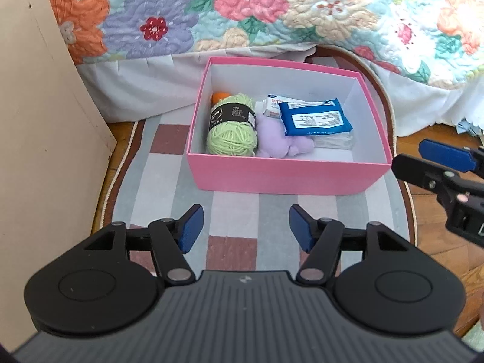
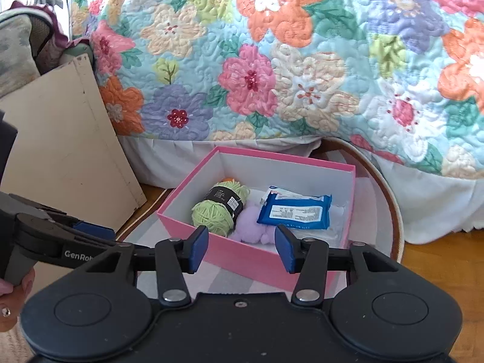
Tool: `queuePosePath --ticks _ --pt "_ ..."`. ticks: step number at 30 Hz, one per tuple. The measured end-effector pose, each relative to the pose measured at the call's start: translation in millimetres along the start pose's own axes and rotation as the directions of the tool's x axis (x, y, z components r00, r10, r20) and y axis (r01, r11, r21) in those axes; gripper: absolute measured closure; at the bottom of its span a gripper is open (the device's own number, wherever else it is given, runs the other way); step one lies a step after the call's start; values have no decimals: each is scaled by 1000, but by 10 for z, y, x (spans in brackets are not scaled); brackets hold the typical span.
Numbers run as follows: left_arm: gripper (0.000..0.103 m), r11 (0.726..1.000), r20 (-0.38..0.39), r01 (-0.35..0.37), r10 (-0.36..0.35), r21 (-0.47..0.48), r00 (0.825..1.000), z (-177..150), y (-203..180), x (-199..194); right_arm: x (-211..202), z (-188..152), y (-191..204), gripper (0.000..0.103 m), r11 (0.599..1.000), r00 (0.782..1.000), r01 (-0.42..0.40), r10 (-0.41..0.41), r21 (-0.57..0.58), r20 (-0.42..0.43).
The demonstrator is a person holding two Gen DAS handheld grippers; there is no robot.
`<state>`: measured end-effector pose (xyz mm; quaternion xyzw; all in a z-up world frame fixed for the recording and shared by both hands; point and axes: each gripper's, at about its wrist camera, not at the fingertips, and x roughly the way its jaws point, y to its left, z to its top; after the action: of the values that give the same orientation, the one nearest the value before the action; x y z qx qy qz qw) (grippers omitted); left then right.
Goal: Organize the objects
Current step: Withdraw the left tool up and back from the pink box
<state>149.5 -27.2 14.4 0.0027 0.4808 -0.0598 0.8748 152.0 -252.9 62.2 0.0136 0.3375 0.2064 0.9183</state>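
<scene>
Jaws of the left gripper (image 1: pixel 245 227) stand apart with nothing between them, above the checked rug (image 1: pixel 236 251); those of the right gripper (image 2: pixel 242 248) are likewise parted and empty, hovering at the near wall of the pink box (image 1: pixel 284 178). The box sits on the rug, its long axis running left to right. Inside, the green yarn ball (image 1: pixel 231 125) lies at left, pointing front to back, beside a lilac plush (image 1: pixel 279 142) and a blue wipes packet (image 1: pixel 314 118) lying crosswise. Beyond hangs the floral quilt (image 1: pixel 272 6).
</scene>
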Motion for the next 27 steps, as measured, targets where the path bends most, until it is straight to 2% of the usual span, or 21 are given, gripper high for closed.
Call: queuePosePath --ticks 6,8,12,15,19,24,27 --pt "38 1000 23 -2 2 0 1000 -110 -73 -167 -226 -104 25 39 1000 1000 23 -23 2 10" --pt "38 1000 63 -15 15 -6 998 -137 -92 -263 -254 -135 21 37 999 999 34 -34 8 -1" --pt "33 999 85 -15 18 -34 996 -240 -27 -383 -340 -190 28 35 999 999 36 -36 22 -6" --pt "31 998 78 -56 57 -25 995 -314 11 -408 -374 -243 85 27 999 998 52 -51 4 -29" --pt "29 998 64 -37 40 -53 997 -411 126 -428 -391 -319 172 15 998 997 68 -68 -8 -47" --pt "23 999 61 -24 27 -37 998 -518 186 -440 -361 -376 244 5 989 988 145 -145 0 -61" --pt "17 999 62 1 2 -40 998 -558 230 -442 -369 -391 274 4 976 974 219 -219 -4 -53"
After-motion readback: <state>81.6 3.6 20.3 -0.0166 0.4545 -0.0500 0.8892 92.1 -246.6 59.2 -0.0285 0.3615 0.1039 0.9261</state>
